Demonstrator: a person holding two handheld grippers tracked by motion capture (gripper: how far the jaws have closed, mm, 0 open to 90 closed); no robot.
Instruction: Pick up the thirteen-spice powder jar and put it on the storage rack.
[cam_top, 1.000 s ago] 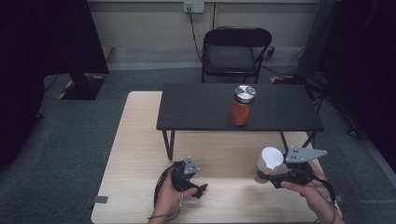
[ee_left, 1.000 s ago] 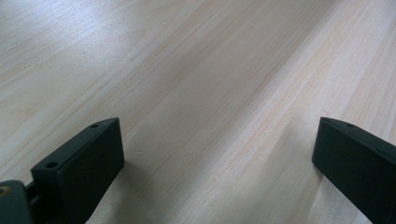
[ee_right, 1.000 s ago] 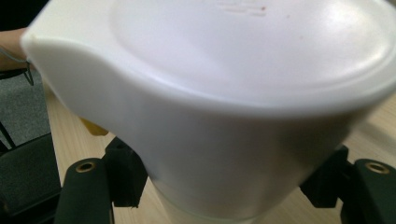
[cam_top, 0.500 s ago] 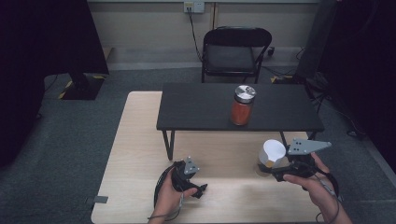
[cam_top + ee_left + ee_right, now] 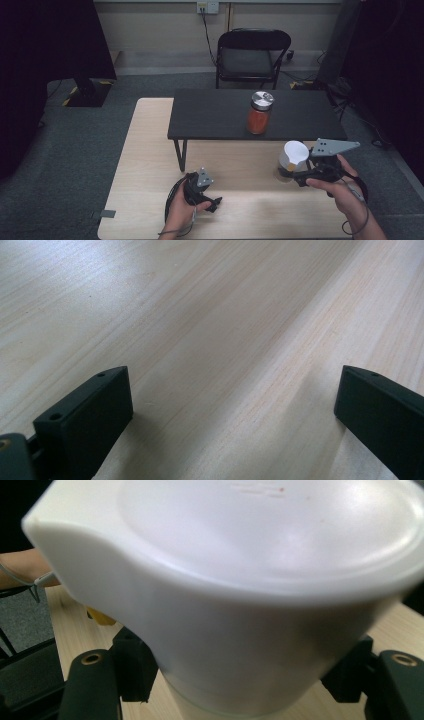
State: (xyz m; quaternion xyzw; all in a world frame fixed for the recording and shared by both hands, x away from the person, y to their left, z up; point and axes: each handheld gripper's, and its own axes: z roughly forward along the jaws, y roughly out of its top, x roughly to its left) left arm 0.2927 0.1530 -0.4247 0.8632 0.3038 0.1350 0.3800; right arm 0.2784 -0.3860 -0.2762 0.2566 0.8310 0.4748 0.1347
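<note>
The fingers (image 5: 131, 667) of the right gripper (image 5: 300, 176) are clamped on a jar with a white lid (image 5: 291, 161), pinching it just under the lid on both sides; in the right gripper view the lid (image 5: 240, 575) looms close above the two black jaws. The left gripper (image 5: 202, 192) rests low on the pale wooden table (image 5: 150, 150) with its jaws spread wide and nothing between them; the left gripper view looks past them at bare wood grain.

The held jar sits at the right side of the wooden table, in front of the low black shelf (image 5: 220, 117), and appears lifted a little off the surface, though the contact underneath is hard to make out. A second jar (image 5: 259, 113), filled with something red-orange and capped in metal, stands upright on the shelf.

Judging by this, the grasp is done and the carry is in progress. Setting the jar down somewhere, quite possibly on the shelf beside the other one, remains.
</note>
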